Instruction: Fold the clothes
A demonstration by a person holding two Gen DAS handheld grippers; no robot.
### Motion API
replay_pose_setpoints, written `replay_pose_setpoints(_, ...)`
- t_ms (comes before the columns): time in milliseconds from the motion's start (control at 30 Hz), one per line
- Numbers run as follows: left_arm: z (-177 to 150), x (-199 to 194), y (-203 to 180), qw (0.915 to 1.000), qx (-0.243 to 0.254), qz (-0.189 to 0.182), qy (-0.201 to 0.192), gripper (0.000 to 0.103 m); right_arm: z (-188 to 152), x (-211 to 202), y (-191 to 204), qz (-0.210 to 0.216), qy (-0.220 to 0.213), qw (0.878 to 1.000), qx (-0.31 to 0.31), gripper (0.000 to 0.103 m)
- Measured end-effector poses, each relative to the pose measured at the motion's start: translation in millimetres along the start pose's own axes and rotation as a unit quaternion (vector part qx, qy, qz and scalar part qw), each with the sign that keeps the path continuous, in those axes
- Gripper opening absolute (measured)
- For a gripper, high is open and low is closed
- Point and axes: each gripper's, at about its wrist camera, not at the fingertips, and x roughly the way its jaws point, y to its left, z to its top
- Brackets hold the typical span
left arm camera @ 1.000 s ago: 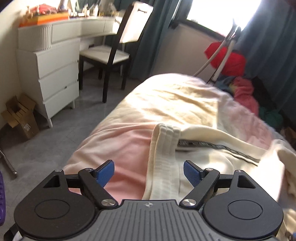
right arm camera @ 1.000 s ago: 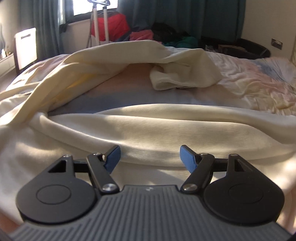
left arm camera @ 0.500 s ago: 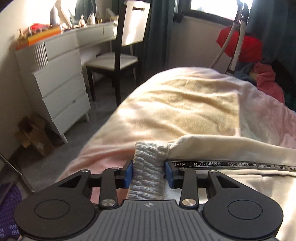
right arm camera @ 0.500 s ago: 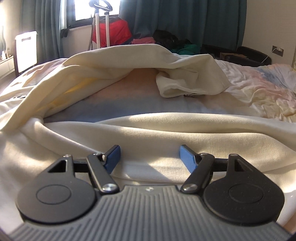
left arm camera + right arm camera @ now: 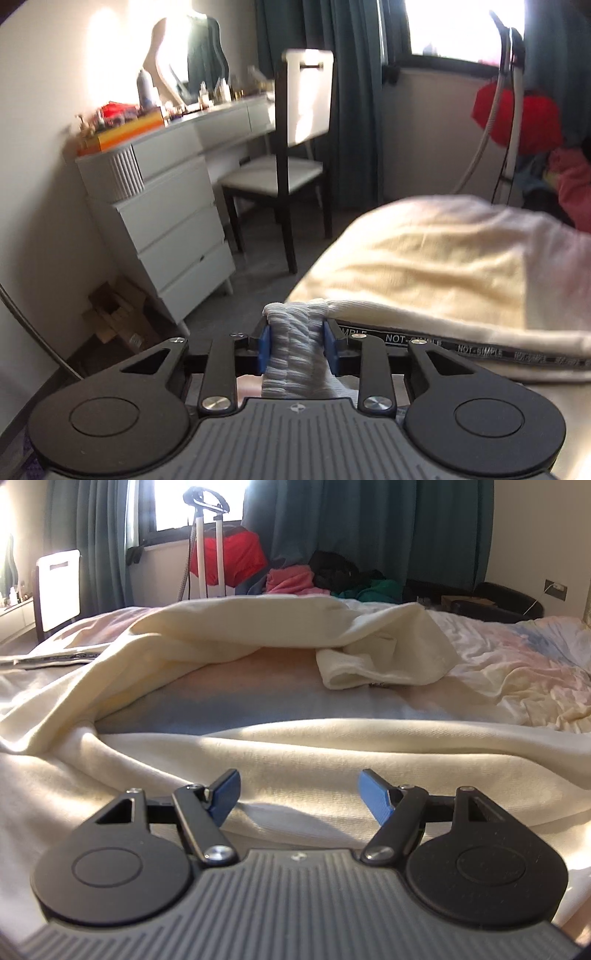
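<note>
Since a second ago the left gripper (image 5: 297, 345) has closed its blue pads from wide apart onto the ribbed cream cuff (image 5: 295, 347) of the cream cotton trousers with a black lettered side stripe (image 5: 424, 314), and that cuff now sits lifted off the bed with the pink-and-cream quilt (image 5: 436, 251), where earlier it lay flat ahead of the open jaws. Its view has swung toward the white chest of drawers (image 5: 166, 229) at ten o'clock and the black-framed chair (image 5: 291, 158) at twelve.

By contrast, the right gripper (image 5: 297, 794) looks unchanged: jaws wide apart, nothing between them, hovering over the garment's broad cream panel (image 5: 332, 760), whose far part lies heaped at twelve o'clock in that view.

To do this fold well, I would keep the cuff pinched squarely across all its ribs, draw the leg taut along the stripe, and pin or take the fabric with the right before carrying the leg over, so no slack bunches underneath.
</note>
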Motion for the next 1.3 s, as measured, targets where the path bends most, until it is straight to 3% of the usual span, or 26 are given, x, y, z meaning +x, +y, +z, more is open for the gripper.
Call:
replay_pose_setpoints(100, -20, 13, 4, 0.9999, -0.002, -0.002, 0.013, 0.042, -1, 5, 0, 0.001, 0.005, 1.0, 0.002, 0.073)
replay_pose_setpoints(233, -32, 2, 24, 0.9991, -0.034, -0.015, 0.019, 0.058, -1, 9, 1, 0.003, 0.01, 1.0, 0.003, 0.073)
replay_pose_setpoints(367, -40, -49, 42, 0.9983, -0.039, -0.043, -0.008, 0.077, -1, 6, 1, 0.005, 0.009, 1.0, 0.0, 0.073)
replay_pose_setpoints(433, -51, -79, 53, 0.9977, -0.045, -0.051, -0.009, 0.082, 0, 3, 0, 0.004, 0.007, 1.0, 0.0, 0.073)
replay_pose_setpoints(567, -91, -138, 90, 0.9867, -0.136, -0.089, 0.009, 0.085, 2, -8, -4, 0.004, -0.005, 1.0, 0.004, 0.073)
replay_pose_setpoints(667, -127, -182, 119, 0.9678, -0.225, -0.112, 0.015, 0.089, 4, -17, -5, 0.004, -0.016, 1.0, 0.001, 0.073)
replay_pose_setpoints(733, -154, -200, 135, 0.9476, -0.304, -0.096, 0.025, 0.092, 4, -21, -6, 0.006, -0.017, 1.0, -0.002, 0.073)
replay_pose_setpoints(800, -185, -209, 149, 0.9156, -0.39, -0.088, 0.039, 0.093, 4, -26, -7, 0.008, -0.018, 1.0, -0.004, 0.073)
replay_pose_setpoints(867, -216, -204, 158, 0.8745, -0.464, -0.13, 0.056, 0.093, 1, -33, -8, 0.007, -0.021, 1.0, -0.012, 0.073)
replay_pose_setpoints(933, -234, -190, 160, 0.8401, -0.504, -0.183, 0.084, 0.093, -1, -36, -10, 0.006, -0.018, 1.0, -0.012, 0.073)
replay_pose_setpoints(1033, -237, -161, 158, 0.8094, -0.517, -0.239, 0.142, 0.092, -3, -41, -13, 0.01, -0.009, 1.0, -0.005, 0.073)
replay_pose_setpoints(1100, -235, -147, 159, 0.7973, -0.528, -0.252, 0.148, 0.091, -1, -44, -12, 0.01, -0.015, 1.0, -0.011, 0.073)
replay_pose_setpoints(1233, -234, -132, 170, 0.801, -0.548, -0.209, 0.118, 0.074, -4, -41, -7, -0.001, -0.015, 0.999, -0.033, 0.073)
replay_pose_setpoints(1300, -238, -127, 174, 0.7925, -0.558, -0.217, 0.116, 0.067, -6, -38, -6, -0.004, -0.008, 0.999, -0.04, 0.073)
